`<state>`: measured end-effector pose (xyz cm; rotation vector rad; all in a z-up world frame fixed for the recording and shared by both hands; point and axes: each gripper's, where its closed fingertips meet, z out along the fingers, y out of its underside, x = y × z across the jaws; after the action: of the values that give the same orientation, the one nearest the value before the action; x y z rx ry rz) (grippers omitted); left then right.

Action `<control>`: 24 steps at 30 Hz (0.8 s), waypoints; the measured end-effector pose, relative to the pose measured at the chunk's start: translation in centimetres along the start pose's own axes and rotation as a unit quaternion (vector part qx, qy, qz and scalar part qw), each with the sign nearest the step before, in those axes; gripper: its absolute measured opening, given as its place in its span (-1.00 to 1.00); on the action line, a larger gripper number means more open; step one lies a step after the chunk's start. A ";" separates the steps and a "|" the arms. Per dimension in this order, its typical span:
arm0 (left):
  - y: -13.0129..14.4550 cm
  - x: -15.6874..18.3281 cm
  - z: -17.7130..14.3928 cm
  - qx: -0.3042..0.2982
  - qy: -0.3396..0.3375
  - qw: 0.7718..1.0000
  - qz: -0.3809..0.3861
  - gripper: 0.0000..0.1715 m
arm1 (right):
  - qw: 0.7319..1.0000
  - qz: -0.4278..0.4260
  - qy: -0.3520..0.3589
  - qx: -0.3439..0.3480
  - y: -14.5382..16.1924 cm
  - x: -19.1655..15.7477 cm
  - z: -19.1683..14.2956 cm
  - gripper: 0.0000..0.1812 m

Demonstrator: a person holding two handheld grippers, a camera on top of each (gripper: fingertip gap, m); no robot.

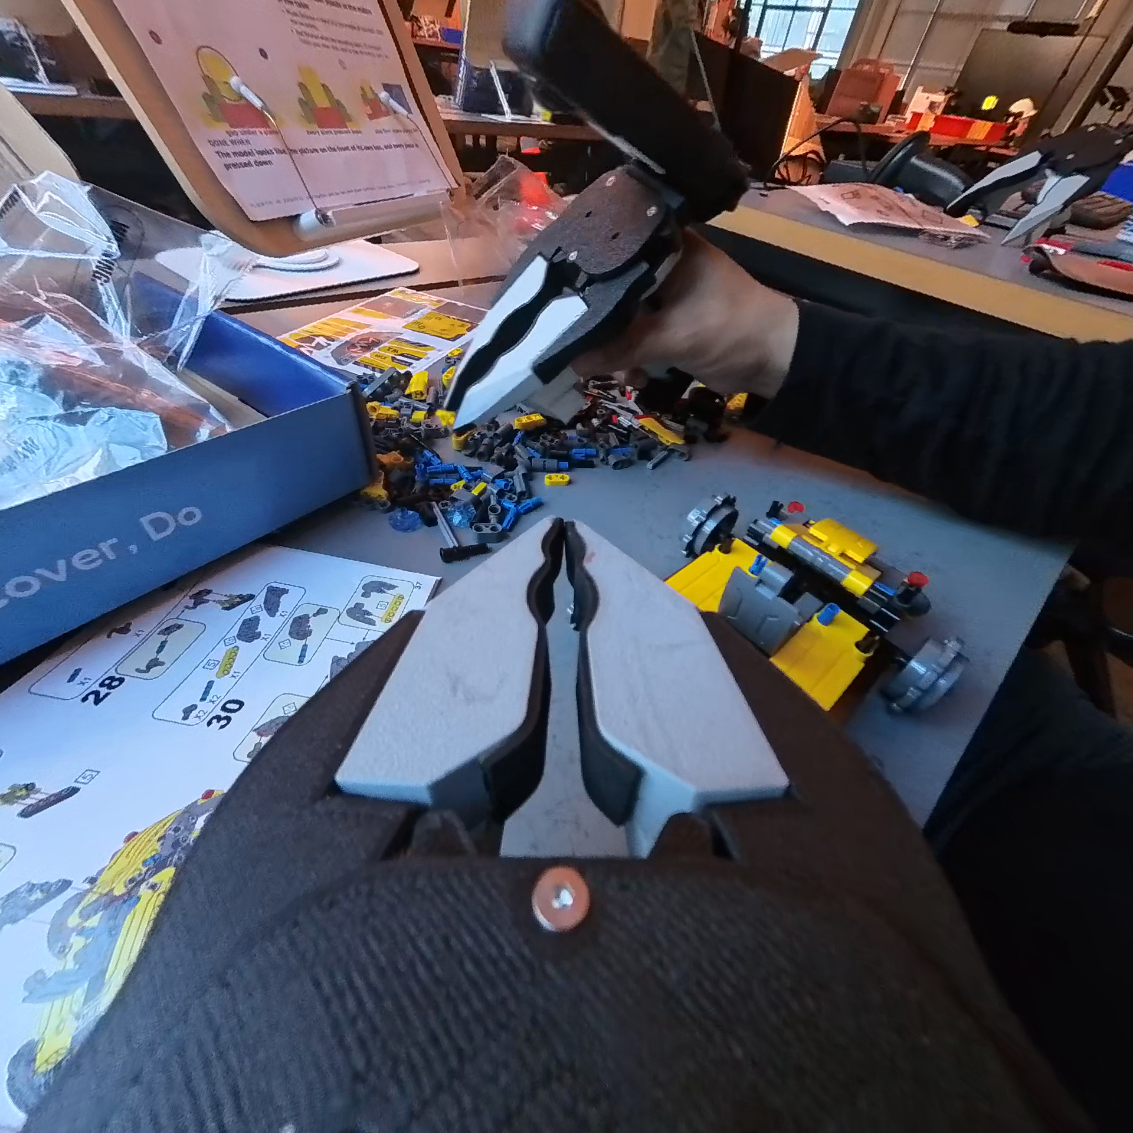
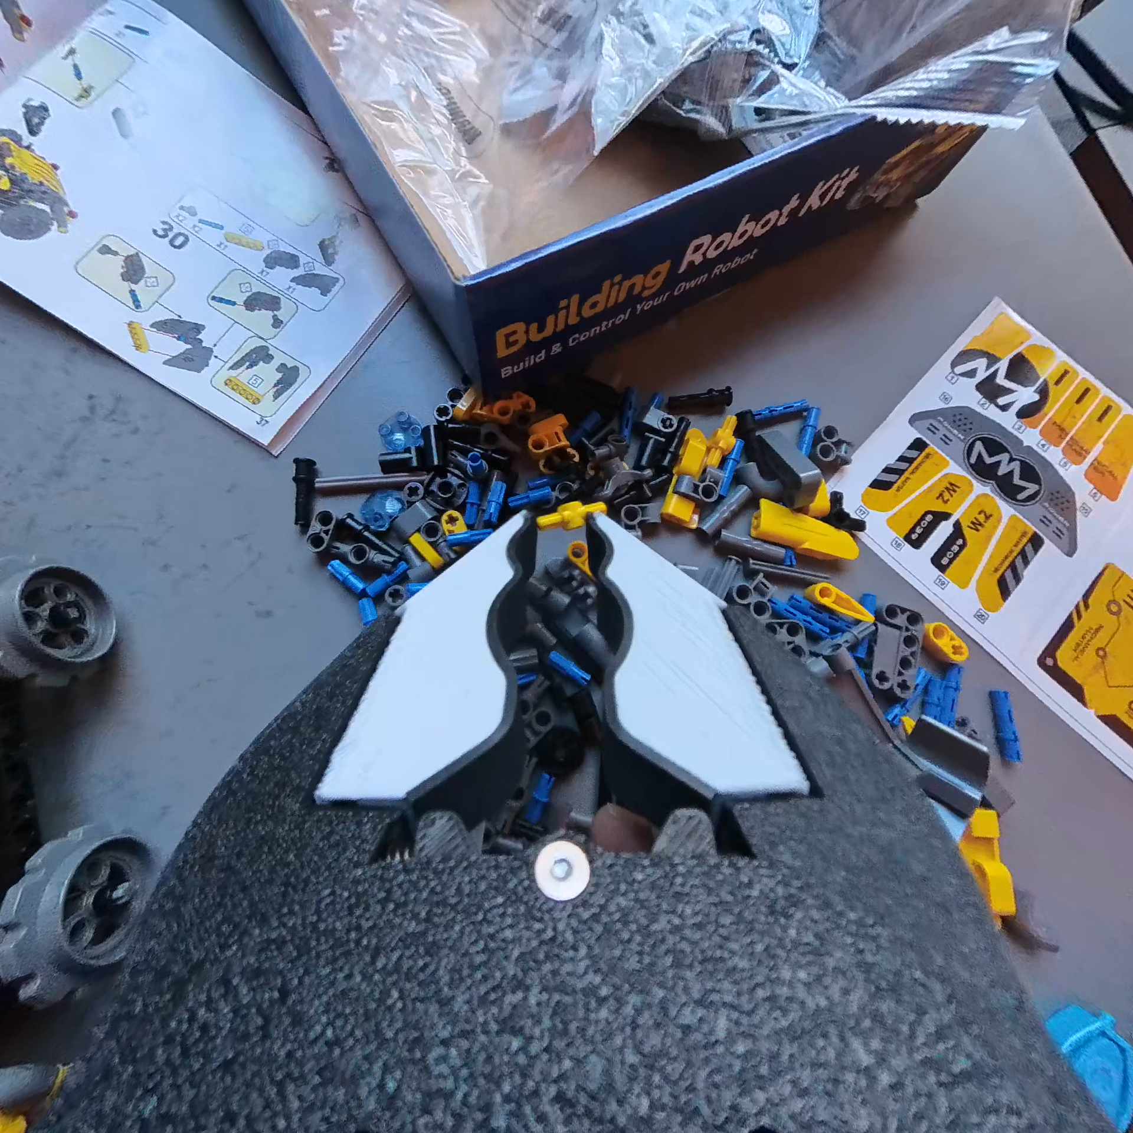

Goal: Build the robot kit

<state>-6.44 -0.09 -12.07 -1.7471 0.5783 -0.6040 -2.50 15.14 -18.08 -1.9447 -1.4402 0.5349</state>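
Over the grey bench (image 2: pixel 153 521), my right gripper (image 2: pixel 559 521) tilted down, fingers spread above loose bricks (image 2: pixel 613 466); my left gripper (image 1: pixel 563 528) hovered level, fingers pressed together.

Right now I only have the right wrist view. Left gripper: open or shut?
Observer: Left gripper is shut, nothing between its fingers.
Operator: Where is it?
Observer: Over the table, between the booklet and the model.
Operator: How low is my right gripper?
Observer: Right gripper points steeply down, tips at the far edge of the pile.
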 end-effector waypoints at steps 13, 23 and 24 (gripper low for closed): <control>0.2 0.1 0.1 -0.007 -0.004 1.000 0.008 -1.00 | 0.997 -0.051 0.038 0.034 0.6 -1.2 -3.8 -0.83; 0.3 0.1 0.2 -0.010 -0.005 1.000 0.010 -1.00 | 0.997 0.000 0.074 0.016 7.6 -4.2 -12.9 -0.82; 0.3 0.1 0.2 -0.010 -0.006 1.000 0.011 -1.00 | 0.997 0.005 0.078 0.011 8.6 -4.6 -13.8 -0.82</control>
<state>-6.26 -0.09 -12.35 -1.7597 0.5970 -0.5729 11.04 5.60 -14.65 -1.9325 -1.3226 0.3927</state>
